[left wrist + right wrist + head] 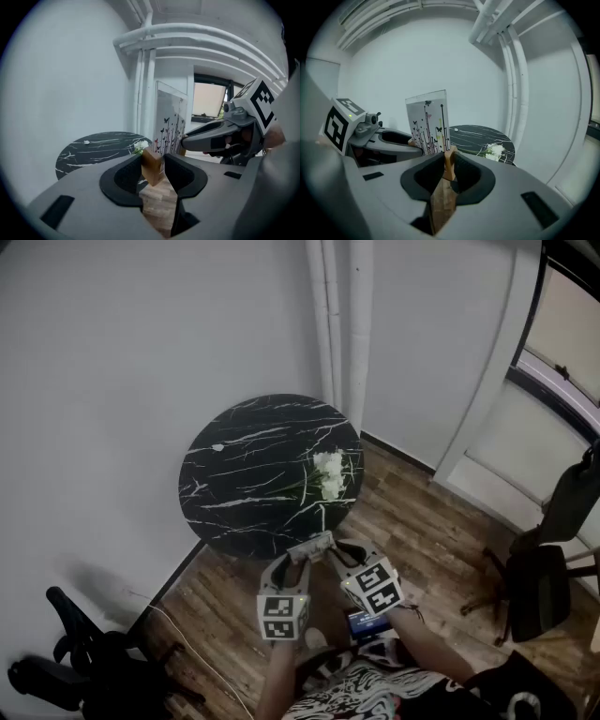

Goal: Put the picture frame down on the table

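The picture frame (311,546) is a clear panel (427,122) printed with butterflies and stems, standing upright on a wooden base. I hold it in the air just in front of the round black marble table (253,465). My left gripper (153,169) is shut on one end of the wooden base (152,165). At the other end of the base (449,163), my right gripper (450,171) is also shut. In the head view, the left gripper (296,563) and right gripper (343,557) meet below the table's near edge.
White flowers (328,474) lie on the table's right side. White pipes (337,324) run up the wall behind it. A black chair (75,662) stands at the lower left and another (544,568) at the right, on the wooden floor.
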`<state>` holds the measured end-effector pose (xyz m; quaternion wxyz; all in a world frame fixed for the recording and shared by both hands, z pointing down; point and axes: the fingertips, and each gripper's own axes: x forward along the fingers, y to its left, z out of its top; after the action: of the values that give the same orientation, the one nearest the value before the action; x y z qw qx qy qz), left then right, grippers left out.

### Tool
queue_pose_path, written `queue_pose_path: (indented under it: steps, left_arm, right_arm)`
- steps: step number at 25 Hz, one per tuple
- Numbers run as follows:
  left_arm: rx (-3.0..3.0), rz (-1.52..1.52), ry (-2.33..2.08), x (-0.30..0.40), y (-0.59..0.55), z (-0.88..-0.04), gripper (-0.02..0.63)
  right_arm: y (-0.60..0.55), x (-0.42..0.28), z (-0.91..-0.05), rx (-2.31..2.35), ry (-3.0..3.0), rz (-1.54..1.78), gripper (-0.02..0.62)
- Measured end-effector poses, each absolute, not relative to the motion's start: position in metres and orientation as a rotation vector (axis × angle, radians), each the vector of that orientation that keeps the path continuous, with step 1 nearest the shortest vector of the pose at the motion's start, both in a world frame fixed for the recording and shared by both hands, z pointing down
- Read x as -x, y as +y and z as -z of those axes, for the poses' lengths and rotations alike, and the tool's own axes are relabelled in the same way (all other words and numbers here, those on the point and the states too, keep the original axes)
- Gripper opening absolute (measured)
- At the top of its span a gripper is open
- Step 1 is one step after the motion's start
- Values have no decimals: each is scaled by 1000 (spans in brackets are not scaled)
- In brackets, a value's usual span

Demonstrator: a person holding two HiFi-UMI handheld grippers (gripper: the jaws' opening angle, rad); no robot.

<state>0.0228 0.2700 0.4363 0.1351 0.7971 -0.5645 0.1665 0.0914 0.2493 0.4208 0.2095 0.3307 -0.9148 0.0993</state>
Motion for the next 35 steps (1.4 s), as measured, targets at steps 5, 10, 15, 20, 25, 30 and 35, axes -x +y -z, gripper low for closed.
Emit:
queue_pose_path:
  steps: [5, 10, 15, 20, 25, 30, 35]
  left_arm:
    - [-2305, -475, -1637, -27, 270, -435, 160]
    - [-2297, -475, -1649, -36, 271, -438, 160]
    - [-2298, -458, -1672, -44, 272, -439, 160]
    - [-2268, -456, -1680, -50, 280, -443, 160]
    - [-2249, -465, -1686, -51, 281, -447, 160]
    - [-2238, -472, -1687, -52, 276, -445, 160]
    - [-2241, -474, -1672, -51, 255, -458, 160]
  right_arm:
    - [249, -96, -420, -920, -2553, -283, 69]
    - [250, -104, -423, -902, -2556, -274, 69]
    - [251, -113, -425, -878, -2565, -276, 69]
    - [256, -119, -426, -833, -2569, -249, 69]
    - [256, -120, -429, -824, -2577, -275, 69]
    - [251, -120, -432, -817, -2580, -293, 69]
    - [231, -122, -441, -846, -2565, -337, 69]
